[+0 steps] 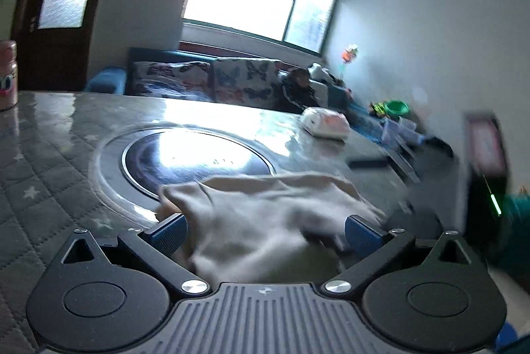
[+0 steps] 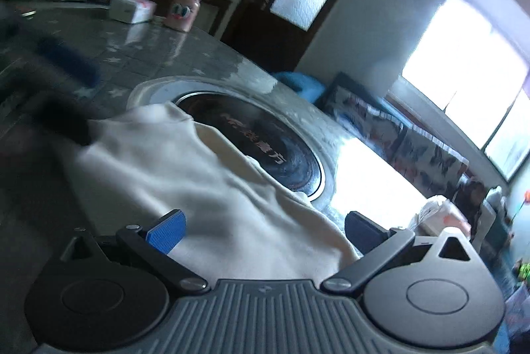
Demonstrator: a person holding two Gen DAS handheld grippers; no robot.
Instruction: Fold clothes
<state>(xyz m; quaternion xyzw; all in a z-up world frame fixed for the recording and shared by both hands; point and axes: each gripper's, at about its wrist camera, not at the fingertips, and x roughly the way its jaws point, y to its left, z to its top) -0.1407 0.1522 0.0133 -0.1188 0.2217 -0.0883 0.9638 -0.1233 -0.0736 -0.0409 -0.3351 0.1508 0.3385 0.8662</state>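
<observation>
Cream garment (image 1: 265,218) lies crumpled on the table (image 1: 59,155), near edge, partly draped over the round black hotplate (image 1: 198,155) set in the table's middle. Left claw (image 1: 265,233) spread wide, blue pads (image 1: 169,233) at 9 and 3 o'clock of the cloth, fabric bunched between them but not pinched. Right claw (image 2: 265,233) also spread, cloth (image 2: 185,175) running up from between its fingers toward 11 o'clock, nothing gripped. In the right view the other claw shows as a dark blur with a blue pad at 9–10 o'clock, at the garment's far corner; heavy motion blur, contact unclear.

Judgement: both claws sit low and open over the near hem, likely to take two corners so the piece can be lifted and flattened before a fold. No clean fold visible yet; early stage. Tissue box (image 1: 326,124) at 1 o'clock and pink jar (image 2: 185,8) stand well apart, clear of the work.
</observation>
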